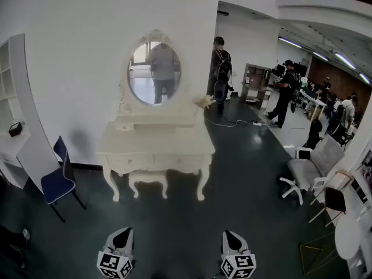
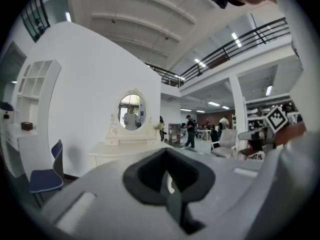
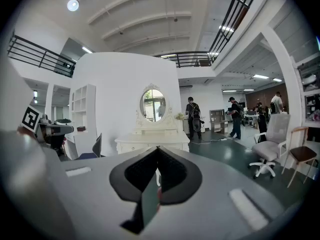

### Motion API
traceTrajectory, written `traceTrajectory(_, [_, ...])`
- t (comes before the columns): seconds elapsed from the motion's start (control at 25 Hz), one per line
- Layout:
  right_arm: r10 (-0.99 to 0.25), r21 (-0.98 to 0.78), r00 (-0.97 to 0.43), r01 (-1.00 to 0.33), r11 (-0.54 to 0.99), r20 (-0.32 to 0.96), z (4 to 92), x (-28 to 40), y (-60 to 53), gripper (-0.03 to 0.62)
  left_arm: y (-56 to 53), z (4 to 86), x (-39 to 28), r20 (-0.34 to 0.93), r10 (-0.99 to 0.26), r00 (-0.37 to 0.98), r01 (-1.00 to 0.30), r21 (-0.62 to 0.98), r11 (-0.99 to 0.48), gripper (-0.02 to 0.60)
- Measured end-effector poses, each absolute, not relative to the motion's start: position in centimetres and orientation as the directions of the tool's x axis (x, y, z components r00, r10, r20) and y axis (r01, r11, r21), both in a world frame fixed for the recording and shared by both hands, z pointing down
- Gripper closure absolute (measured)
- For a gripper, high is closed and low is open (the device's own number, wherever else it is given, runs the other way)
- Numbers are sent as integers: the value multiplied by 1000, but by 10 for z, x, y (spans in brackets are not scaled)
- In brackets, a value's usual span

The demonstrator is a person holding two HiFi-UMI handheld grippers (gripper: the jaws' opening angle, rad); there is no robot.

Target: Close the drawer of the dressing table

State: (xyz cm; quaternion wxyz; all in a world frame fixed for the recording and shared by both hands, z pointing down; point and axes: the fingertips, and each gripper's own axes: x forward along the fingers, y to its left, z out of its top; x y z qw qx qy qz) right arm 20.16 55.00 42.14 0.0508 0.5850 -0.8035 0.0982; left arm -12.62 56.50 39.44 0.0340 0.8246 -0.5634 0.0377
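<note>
The dressing table (image 1: 156, 147) is seen mid-frame, well apart from the left gripper (image 1: 122, 237) and right gripper (image 1: 231, 237), whose fingers (image 3: 172, 176) are pressed together on nothing; its hard, stiff drawer (image 1: 131, 161) can likely be pushed flat on its front.

A curved white wall (image 1: 87, 68) stands on a dark, glossy floor (image 1: 244, 173). At its left are a white shelf unit (image 1: 14, 97) and a blue chair (image 1: 58, 182). A grey office chair (image 1: 311, 170) sits at the right, with a brown chair (image 1: 334, 199) near it. Farther back stands what may be a small cabinet (image 1: 254, 83). Strip lights (image 1: 349, 60) run along the ceiling, under a railed balcony (image 3: 200, 59). A round lamp (image 3: 73, 5) glows overhead.
</note>
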Motion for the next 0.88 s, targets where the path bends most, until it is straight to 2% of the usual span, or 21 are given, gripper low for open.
traceTrajectory(0.88, [-937,-79,-308,-951,299,166,412,181,555,588,570,392,-131,108,-917,383,-923,-7,-386,583])
